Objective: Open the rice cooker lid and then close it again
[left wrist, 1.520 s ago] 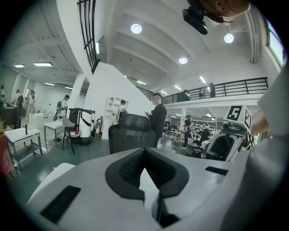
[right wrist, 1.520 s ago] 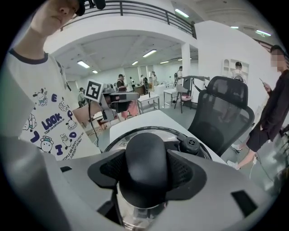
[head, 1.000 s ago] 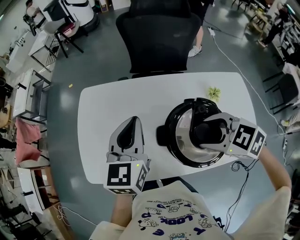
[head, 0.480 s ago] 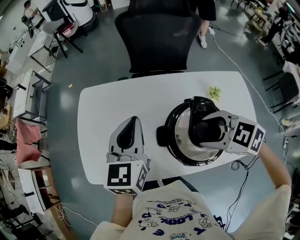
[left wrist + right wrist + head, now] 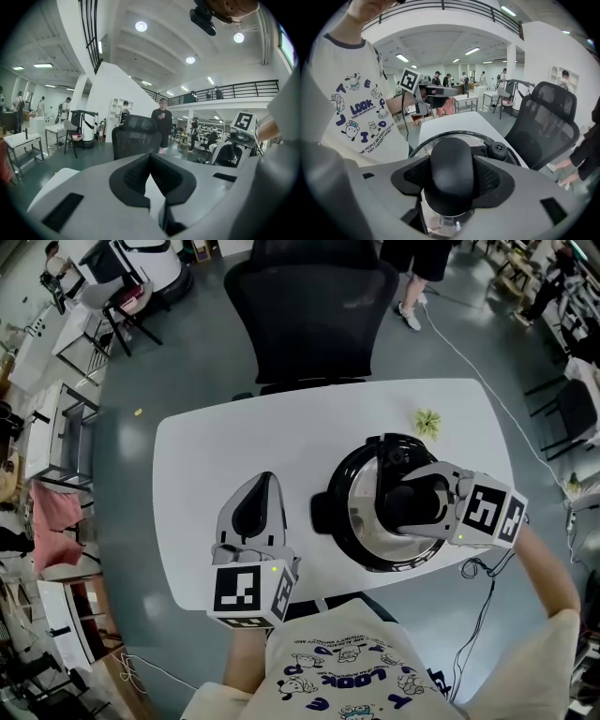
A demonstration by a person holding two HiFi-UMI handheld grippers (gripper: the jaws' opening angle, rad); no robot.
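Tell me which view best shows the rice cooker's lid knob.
The right gripper view: the black lid knob sits large in the right gripper, jaws shut on it. The head view has it mostly covered by that gripper. The left gripper view doesn't show it.

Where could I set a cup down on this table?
Bare: the far-left corner of the table beyond the left gripper, and the strip between it and the rice cooker. Crowded: the right side, with the cooker, the right gripper on its knob.
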